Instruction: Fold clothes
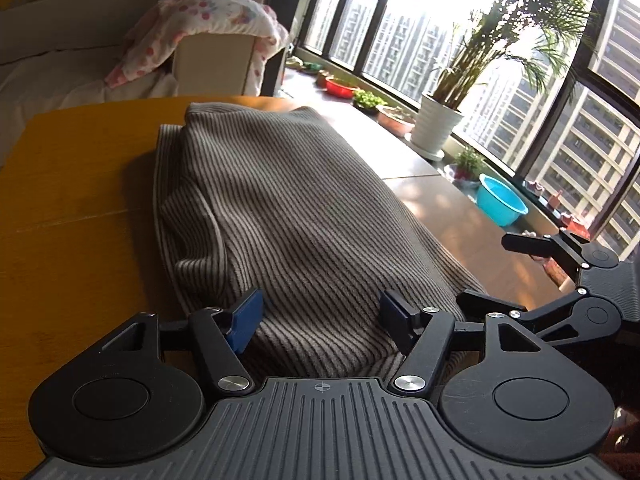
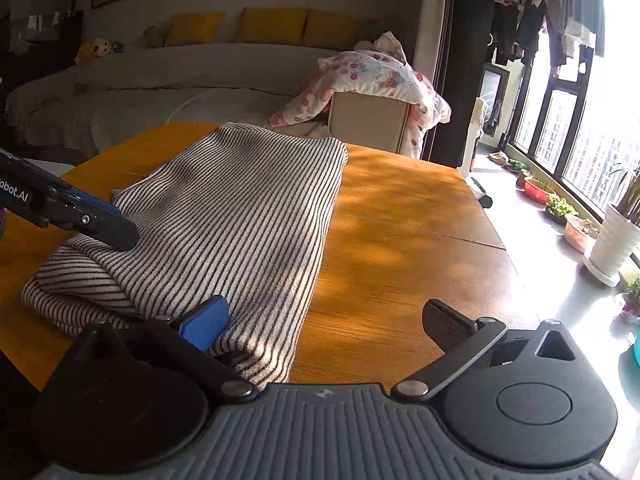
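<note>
On the orange wooden tabletop (image 2: 400, 216), folded grey-and-black striped knit garment (image 2: 240, 208) — both claws (image 1: 320, 316) (image 2: 324, 320) wide open, empty; next, probably gripping near hem.

My left gripper (image 2: 100, 220) cut off by frame edge beside striped garment (image 2: 224, 216); its printed label (image 2: 14, 194) only partly readable.

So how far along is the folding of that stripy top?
The striped garment already lies doubled over in layers on the wooden table, so at least one fold looks done. Both tools are open around its near end: the left gripper straddles the cloth, and the right gripper has one finger over the edge. Probably left: a final fold or tidying. The floral garment on the box is unfolded.
</note>
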Demonstrator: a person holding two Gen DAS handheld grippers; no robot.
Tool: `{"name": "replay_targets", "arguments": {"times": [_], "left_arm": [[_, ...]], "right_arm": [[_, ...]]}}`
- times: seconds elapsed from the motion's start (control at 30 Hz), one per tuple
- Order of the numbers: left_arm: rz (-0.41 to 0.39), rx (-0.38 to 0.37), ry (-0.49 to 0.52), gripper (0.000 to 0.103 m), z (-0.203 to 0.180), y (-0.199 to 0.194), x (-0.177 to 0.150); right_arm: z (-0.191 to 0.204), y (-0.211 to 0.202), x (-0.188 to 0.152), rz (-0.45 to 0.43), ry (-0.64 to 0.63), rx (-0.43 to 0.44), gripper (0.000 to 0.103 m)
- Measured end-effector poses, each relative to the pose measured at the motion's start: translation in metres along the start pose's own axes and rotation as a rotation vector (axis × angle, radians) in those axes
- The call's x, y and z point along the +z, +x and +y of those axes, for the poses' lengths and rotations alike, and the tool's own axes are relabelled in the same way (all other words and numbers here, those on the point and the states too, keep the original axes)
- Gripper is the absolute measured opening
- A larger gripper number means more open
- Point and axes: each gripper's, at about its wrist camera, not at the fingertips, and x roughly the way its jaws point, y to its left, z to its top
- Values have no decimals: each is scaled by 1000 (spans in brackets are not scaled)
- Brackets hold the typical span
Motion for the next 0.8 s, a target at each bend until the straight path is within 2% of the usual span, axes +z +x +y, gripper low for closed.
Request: {"name": "replay_targets", "arguments": {"times": [0.07,0.1,0.17,0.23,0.3,0.37,0.5,0.6,0.67,0.7,0.8], "left_arm": [[2,5,5,71,-1,-2,1],[3,3,3,72,0,-3,0],[5,3,0,72,2,-3,-1],[5,4,0,72,2,-3,-1],[5,5,2,73,2,-3,-1],[6,2,-1,74,3,-4,-1],[6,-8,-9,75,5,-5,-1],[-5,-13,-11,78,6,-7,1],[-15,-16,-13,78,7,-10,2],[-20,-17,-14,78,7,-12,3],[-63,-31,15,89,14,-33,4]], "right_arm": [[0,-9,3,-18,-29,32,99],[3,-16,6,-38,-70,67,91],[13,-26,10,-66,-151,143,85],[30,-34,14,-70,-244,246,83],[47,-34,13,-54,-337,309,82],[62,-30,10,-38,-426,335,81],[82,-20,0,-34,-571,308,80],[87,-17,-2,-42,-595,291,78],[88,-14,2,-29,-570,280,72],[86,-11,5,-15,-535,282,69],[66,-1,22,47,-346,344,69]]}}
